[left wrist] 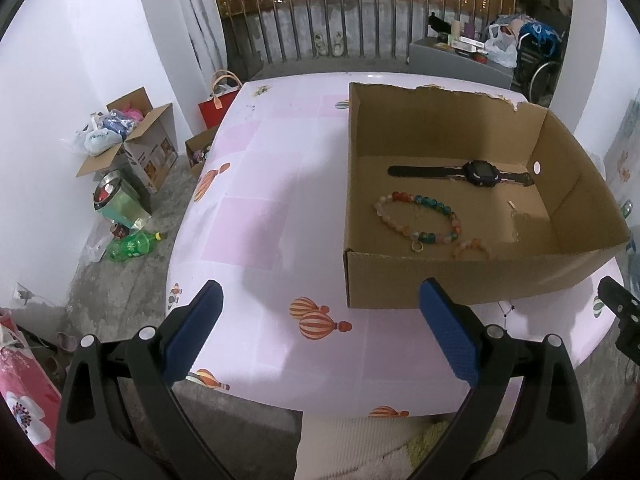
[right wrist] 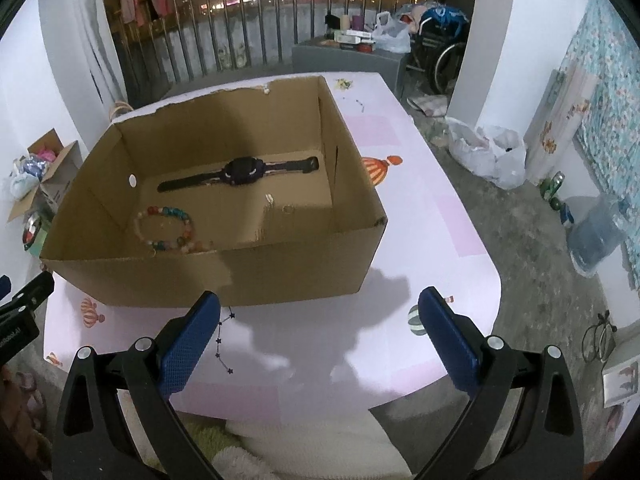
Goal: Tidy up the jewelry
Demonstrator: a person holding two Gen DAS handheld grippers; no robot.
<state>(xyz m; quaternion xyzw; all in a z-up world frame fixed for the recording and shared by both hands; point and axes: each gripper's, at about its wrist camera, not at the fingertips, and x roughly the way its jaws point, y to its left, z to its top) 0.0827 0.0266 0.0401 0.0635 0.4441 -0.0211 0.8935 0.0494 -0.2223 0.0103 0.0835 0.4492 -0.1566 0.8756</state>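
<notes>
An open cardboard box [left wrist: 460,276] [right wrist: 280,272] stands on the pink table [left wrist: 272,208] [right wrist: 432,216]. Inside it lie a black watch [left wrist: 478,173] [right wrist: 240,172], a multicoloured bead bracelet [left wrist: 416,216] [right wrist: 168,228], a small orange bead bracelet [left wrist: 472,249] and a small ring [left wrist: 417,246] [right wrist: 287,209]. A thin dark star necklace [right wrist: 224,340] [left wrist: 507,314] lies on the table in front of the box. My left gripper [left wrist: 320,300] hovers open over the table's near edge, left of the box. My right gripper [right wrist: 320,304] is open too, just before the box, with nothing between its fingers.
Cardboard boxes [left wrist: 136,140], bags, a bin [left wrist: 120,204] and a green bottle [left wrist: 132,245] crowd the floor left of the table. White plastic bags [right wrist: 488,156] and a water jug [right wrist: 596,236] sit on the floor at right. A railing [left wrist: 340,20] and a wheelchair [right wrist: 444,52] stand behind.
</notes>
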